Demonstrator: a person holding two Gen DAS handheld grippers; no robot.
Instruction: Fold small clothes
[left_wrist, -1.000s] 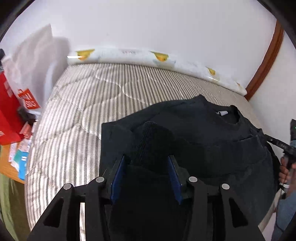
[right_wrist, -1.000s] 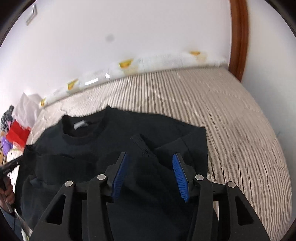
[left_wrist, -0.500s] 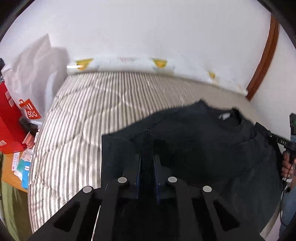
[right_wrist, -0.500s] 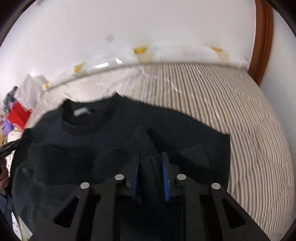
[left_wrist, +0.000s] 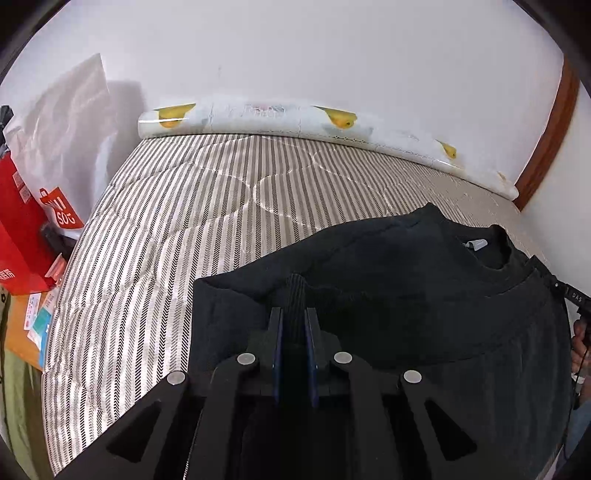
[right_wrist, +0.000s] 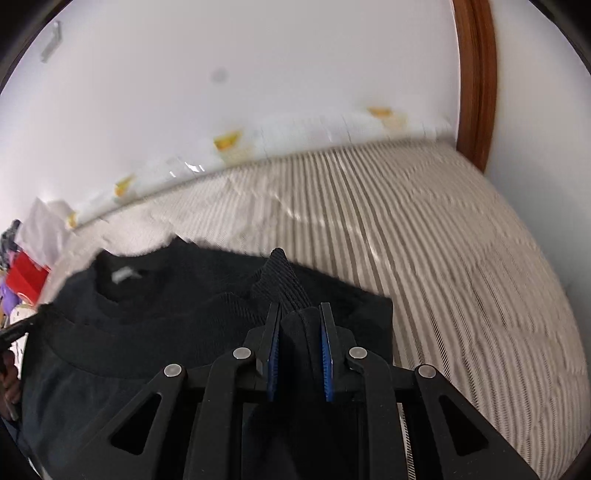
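A black sweatshirt lies on the striped mattress, its collar with a white label at the far right. My left gripper is shut on a ribbed cuff of the sweatshirt. In the right wrist view the sweatshirt lies at the lower left, its label at the left. My right gripper is shut on the other ribbed cuff, lifted off the cloth. That view is blurred.
The striped mattress runs back to a white wall, with a white roll with yellow prints along it. Red and white bags stand off the left side. A wooden door frame stands at the right.
Both grippers were open around the cuffs a second ago and have shut on them. The right gripper has since lifted its cuff and is moving.
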